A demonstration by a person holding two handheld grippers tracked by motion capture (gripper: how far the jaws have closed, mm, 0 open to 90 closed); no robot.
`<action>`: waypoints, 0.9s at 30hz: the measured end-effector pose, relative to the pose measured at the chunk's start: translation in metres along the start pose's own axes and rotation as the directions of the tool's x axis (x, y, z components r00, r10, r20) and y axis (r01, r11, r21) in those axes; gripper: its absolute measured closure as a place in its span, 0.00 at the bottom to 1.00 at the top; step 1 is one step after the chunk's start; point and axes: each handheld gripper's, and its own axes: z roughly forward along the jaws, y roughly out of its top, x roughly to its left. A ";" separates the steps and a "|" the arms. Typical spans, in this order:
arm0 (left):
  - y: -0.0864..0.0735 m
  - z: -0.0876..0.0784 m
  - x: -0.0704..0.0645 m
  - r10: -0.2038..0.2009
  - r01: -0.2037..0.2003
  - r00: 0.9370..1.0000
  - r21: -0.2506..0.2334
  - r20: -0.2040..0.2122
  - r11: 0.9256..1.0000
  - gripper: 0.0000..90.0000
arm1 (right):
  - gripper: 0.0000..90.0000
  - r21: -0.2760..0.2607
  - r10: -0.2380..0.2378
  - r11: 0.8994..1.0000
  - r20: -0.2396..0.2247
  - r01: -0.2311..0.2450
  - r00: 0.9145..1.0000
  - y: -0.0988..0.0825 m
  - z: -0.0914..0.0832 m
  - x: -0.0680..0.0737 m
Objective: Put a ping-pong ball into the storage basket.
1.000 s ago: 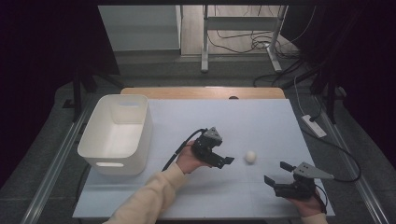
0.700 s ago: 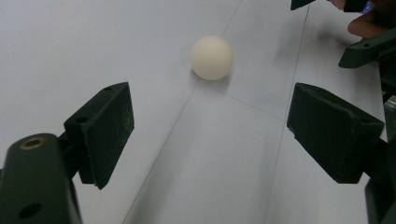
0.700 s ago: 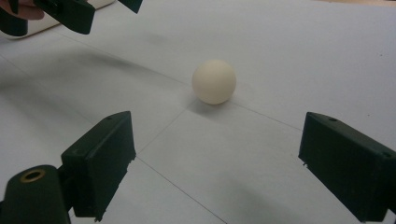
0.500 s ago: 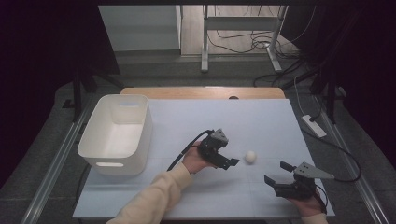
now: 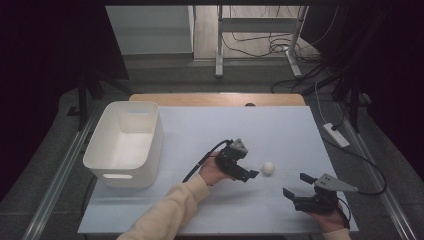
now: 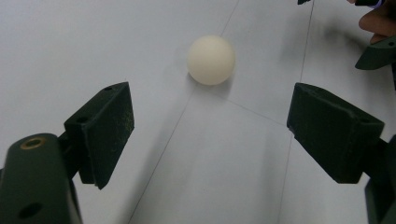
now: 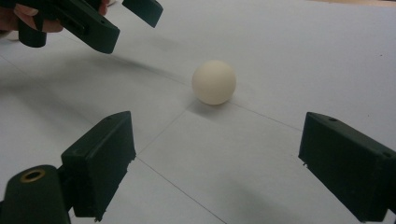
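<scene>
Fingers (image 6: 105, 133) of both grippers gape empty, left gripper (image 5: 248, 174) aimed level at the ball (image 5: 268, 168).

the right gripper (image 7: 217, 163) has its two black jaws spread wide, with nothing between them but pale table (image 7: 299, 56). a cream ball (image 7: 214, 81) rests on the table ahead of the jaws, roughly centred on the gap and clear of both. farther ahead and to the left, the left gripper (image 7: 119, 21) hangs, seemingly just above the surface, its jaws apart too.
</scene>
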 end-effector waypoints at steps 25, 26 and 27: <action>0.004 0.019 -0.002 0.029 -0.029 1.000 0.017 0.006 0.999 0.17 | 0.12 -0.004 0.003 1.000 -0.001 -0.003 1.000 0.000 -0.001 -0.001; 0.004 0.020 -0.002 0.030 -0.030 1.000 0.020 0.005 0.999 0.17 | 0.12 -0.005 0.003 1.000 -0.001 -0.003 1.000 0.000 -0.001 -0.001; 0.004 0.020 -0.002 0.033 -0.033 0.999 0.024 0.005 0.999 0.17 | 0.12 -0.005 0.003 1.000 -0.001 -0.003 1.000 0.000 -0.001 -0.001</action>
